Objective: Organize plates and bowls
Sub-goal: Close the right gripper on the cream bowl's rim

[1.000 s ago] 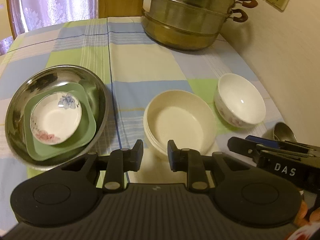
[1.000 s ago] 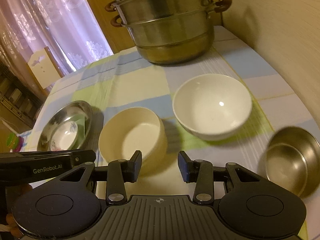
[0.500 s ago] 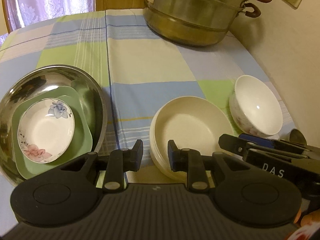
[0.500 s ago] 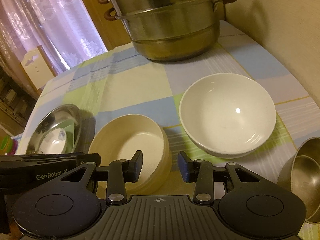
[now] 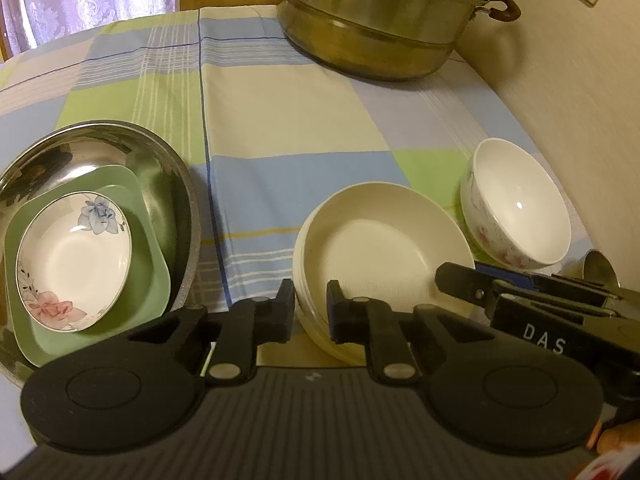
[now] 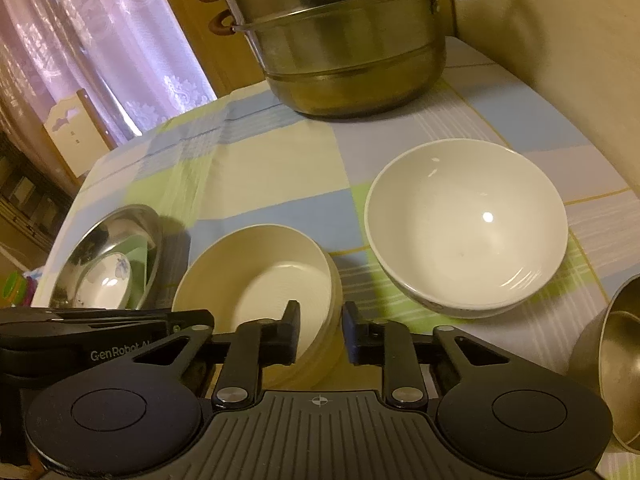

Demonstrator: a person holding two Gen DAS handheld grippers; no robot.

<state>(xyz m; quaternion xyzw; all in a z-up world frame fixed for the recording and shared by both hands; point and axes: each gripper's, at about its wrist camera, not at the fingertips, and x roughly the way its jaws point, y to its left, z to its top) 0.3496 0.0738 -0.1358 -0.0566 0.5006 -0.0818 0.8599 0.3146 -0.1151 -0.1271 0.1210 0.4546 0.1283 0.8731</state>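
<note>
Two-handed pickup of the cream bowl stack (image 5: 384,256), which sits near the front edge of the tabletop (image 5: 288,92) between the large steel basin (image 5: 176,184) toward the left edge and the white porcelain bowl (image 5: 516,208) toward the right edge. The left hand-held gripper (image 5: 308,308) straddles the stack's near-left rim, one finger outside the wall and one over the interior; its jaws are closing, with the rim between them, and firm contact of the pads cannot be confirmed. The right hand-held gripper (image 6: 320,332) straddles the opposite, right-hand rim in the same way, jaws also closing, a sliver of space visible beside the outer finger. To do this step well, both grips should seat fully on the rim before any lift, catching all nested layers and not the top bowl alone, and the two hands should then rise together and level so the stack neither tilts nor separates. Judged from the layout, the basin, already holding a green square plate (image 5: 156,276) and a floral dish (image 5: 72,256), is a plausible destination. The left wrist view shows the contents of the basin clearly and the floral decoration on the outside of the porcelain bowl; the right wrist view shows these only obliquely, but reveals a small steel bowl (image 6: 616,376) at the right edge, seen only as a sliver in the other view. A large steamer pot (image 6: 344,40) stands at the far edge.
</note>
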